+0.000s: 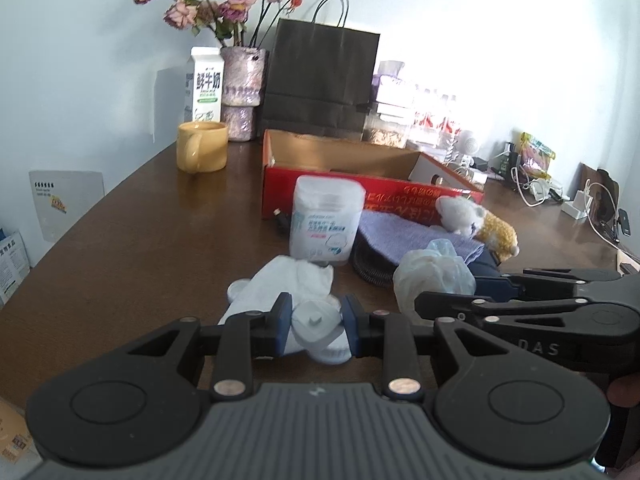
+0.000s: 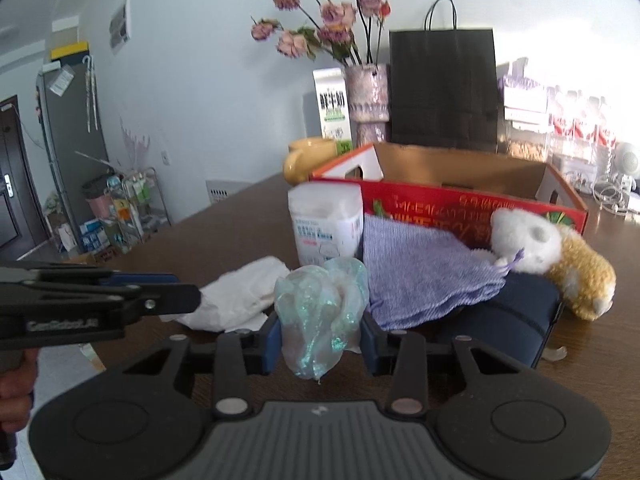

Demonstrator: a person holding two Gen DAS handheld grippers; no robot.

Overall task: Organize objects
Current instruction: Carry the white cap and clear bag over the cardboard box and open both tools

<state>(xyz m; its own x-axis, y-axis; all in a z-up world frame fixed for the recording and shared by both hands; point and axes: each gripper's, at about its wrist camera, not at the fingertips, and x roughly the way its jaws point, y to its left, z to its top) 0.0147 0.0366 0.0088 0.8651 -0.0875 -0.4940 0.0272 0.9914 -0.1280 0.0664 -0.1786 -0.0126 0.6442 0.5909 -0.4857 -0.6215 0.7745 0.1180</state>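
Left gripper (image 1: 316,326) clamping white mask (image 1: 318,330), right gripper (image 2: 320,334) pinching crumpled plastic bag (image 2: 320,312), purple cloth (image 2: 424,272) and tissue canister (image 2: 326,224) before red box (image 2: 460,204)

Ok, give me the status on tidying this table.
Nothing looks done: the red box shows no items inside. In hand: left gripper is closed on a white cap, right gripper on a crumpled plastic bag. Left on the table: white container, purple cloth, plush toy, white tissue.
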